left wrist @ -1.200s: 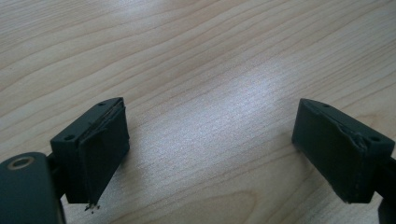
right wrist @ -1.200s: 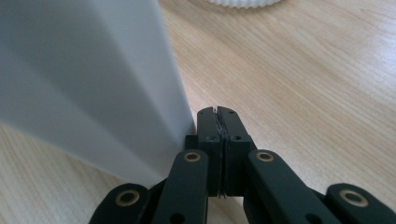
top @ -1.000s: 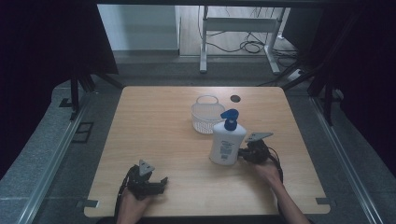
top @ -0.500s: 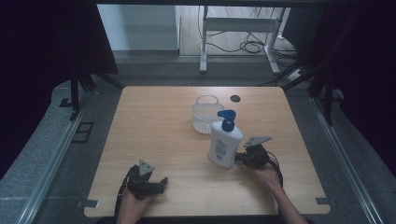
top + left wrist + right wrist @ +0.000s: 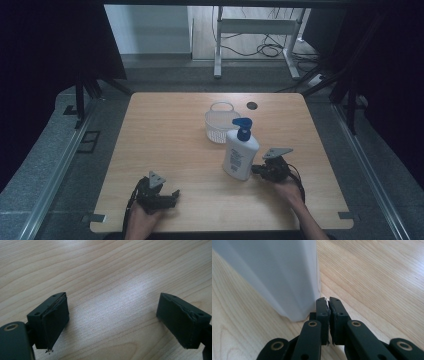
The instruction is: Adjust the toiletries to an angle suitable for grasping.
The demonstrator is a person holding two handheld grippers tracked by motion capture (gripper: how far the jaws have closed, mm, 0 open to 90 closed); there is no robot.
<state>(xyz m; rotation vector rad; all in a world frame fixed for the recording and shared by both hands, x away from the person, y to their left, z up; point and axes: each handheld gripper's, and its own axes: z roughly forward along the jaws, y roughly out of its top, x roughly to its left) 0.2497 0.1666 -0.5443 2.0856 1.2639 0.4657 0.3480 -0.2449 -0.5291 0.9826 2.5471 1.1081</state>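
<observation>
Pushing with closed, empty jaws, the right hand-held gripper [image 5: 261, 170] nudges the pump bottle [image 5: 240, 156] standing just before the basket [image 5: 220, 125]; next, continue steady pushing while the left hand-held gripper [image 5: 172, 195] idles wide open.

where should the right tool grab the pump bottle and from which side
Judging by its shape, across the flat white body of the pump bottle, low down, coming in from the bottle's right where the right tool sits shut against its base. The body is slim and upright; the blue pump head looks a poorer hold.
</observation>
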